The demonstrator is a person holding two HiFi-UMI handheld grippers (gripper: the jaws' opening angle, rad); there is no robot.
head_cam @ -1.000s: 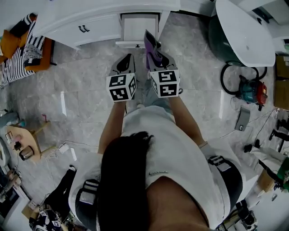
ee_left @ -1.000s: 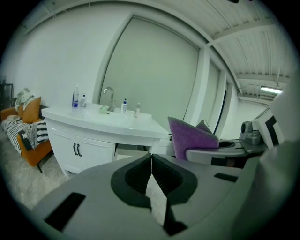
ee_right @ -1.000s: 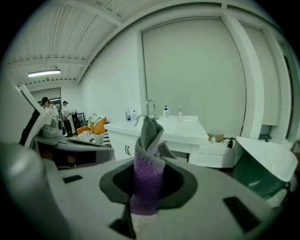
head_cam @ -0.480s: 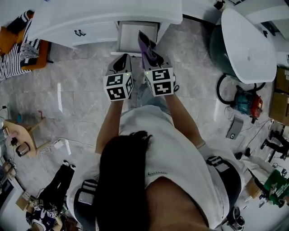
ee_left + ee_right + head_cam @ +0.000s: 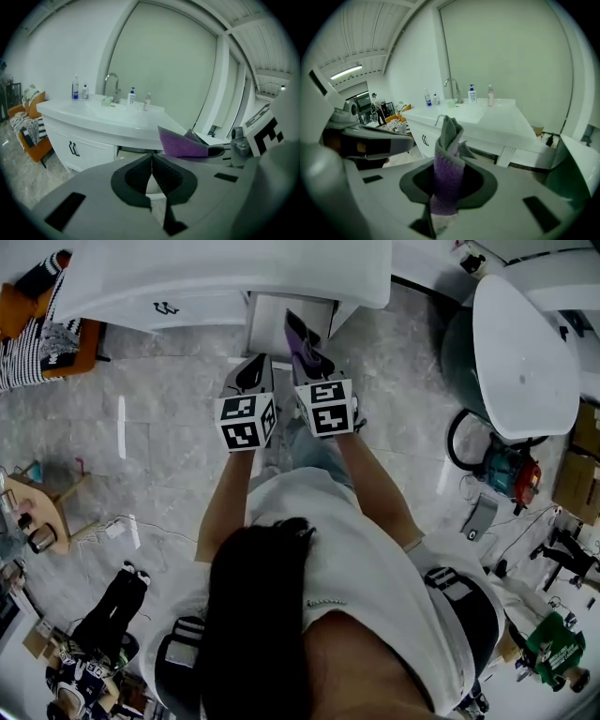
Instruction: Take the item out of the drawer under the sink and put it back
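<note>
A purple and grey cloth (image 5: 298, 334) stands up out of my right gripper (image 5: 311, 360), whose jaws are shut on its lower end. In the right gripper view the cloth (image 5: 448, 159) rises between the dark pads of the right gripper (image 5: 446, 190). My left gripper (image 5: 255, 364) is just to the left of it, shut with nothing in it; its pads (image 5: 159, 176) meet in a line. Both point down at the open white drawer (image 5: 267, 329) under the sink counter (image 5: 225, 277). From the left gripper view the cloth (image 5: 180, 143) shows to the right, in front of the drawer (image 5: 131, 152).
A faucet (image 5: 112, 83) and bottles (image 5: 75, 87) stand on the counter; the cabinet door left of the drawer has dark handles (image 5: 72, 148). An orange chair with striped fabric (image 5: 37, 329) is at far left. A white oval tub (image 5: 530, 343) and a teal machine (image 5: 511, 470) stand at right.
Both grippers have moved toward the sink cabinet and lower. The cloth, still held in the right gripper, now sits over the open drawer's front.
</note>
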